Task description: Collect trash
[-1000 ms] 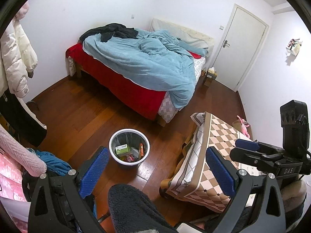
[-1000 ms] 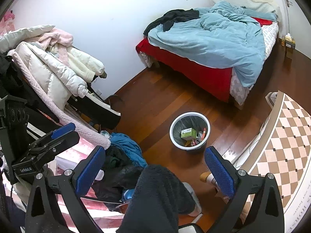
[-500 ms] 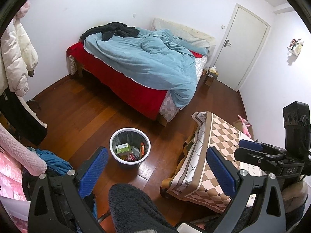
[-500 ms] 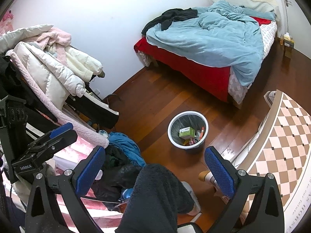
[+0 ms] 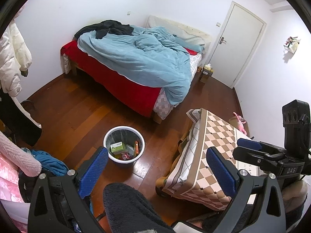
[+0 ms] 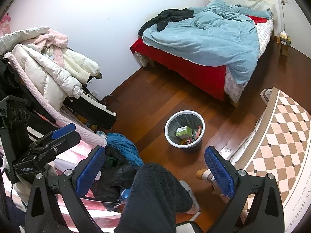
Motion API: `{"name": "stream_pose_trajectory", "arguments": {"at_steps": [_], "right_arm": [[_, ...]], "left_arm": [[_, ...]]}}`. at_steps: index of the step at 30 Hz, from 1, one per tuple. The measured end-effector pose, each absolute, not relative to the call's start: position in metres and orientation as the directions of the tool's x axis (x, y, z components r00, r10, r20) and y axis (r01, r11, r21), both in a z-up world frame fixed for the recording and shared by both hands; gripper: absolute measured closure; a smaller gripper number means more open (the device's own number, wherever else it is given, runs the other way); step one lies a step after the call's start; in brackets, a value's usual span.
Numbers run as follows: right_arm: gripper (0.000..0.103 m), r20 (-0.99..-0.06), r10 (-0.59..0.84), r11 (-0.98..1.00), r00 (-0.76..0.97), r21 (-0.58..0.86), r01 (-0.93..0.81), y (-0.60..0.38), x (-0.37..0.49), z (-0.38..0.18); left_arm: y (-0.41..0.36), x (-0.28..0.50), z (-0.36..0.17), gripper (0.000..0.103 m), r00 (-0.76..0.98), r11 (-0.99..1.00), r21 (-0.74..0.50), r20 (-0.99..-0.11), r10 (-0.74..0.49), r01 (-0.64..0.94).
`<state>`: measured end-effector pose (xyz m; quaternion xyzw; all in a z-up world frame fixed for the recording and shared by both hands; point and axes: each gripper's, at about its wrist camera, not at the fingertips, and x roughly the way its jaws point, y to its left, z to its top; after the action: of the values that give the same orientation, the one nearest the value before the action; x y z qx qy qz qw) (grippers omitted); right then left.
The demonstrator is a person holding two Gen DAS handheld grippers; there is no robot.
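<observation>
both grippers held high, jaws spread wide and empty. the white trash bin (image 5: pixel 124 144) stands on the wood floor below and ahead, holding a green box (image 6: pixel 183 131). it sits between the left gripper (image 5: pixel 156 171) and right gripper (image 6: pixel 154 171), neither clearly nearer.

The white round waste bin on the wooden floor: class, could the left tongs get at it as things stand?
Probably yes. The white round waste bin stands in the open on the wooden floor, ahead of the open, empty left tongs. Only the person's dark fleece-covered leg sits below them.
</observation>
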<state>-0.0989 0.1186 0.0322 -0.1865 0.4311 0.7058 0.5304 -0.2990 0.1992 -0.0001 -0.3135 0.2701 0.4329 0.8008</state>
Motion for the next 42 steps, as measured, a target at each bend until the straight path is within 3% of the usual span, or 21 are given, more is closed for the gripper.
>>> {"name": "stream_pose_trajectory", "arguments": {"at_steps": [42], "right_arm": [[0.0,-0.718,0.587,-0.072,-0.374,0.413,-0.908,0.1162,-0.0963,0.0348]], "left_arm": [[0.1997,-0.2951,0.0012,0.0,0.491,0.438,-0.278,-0.705,0.512,-0.855]]}}
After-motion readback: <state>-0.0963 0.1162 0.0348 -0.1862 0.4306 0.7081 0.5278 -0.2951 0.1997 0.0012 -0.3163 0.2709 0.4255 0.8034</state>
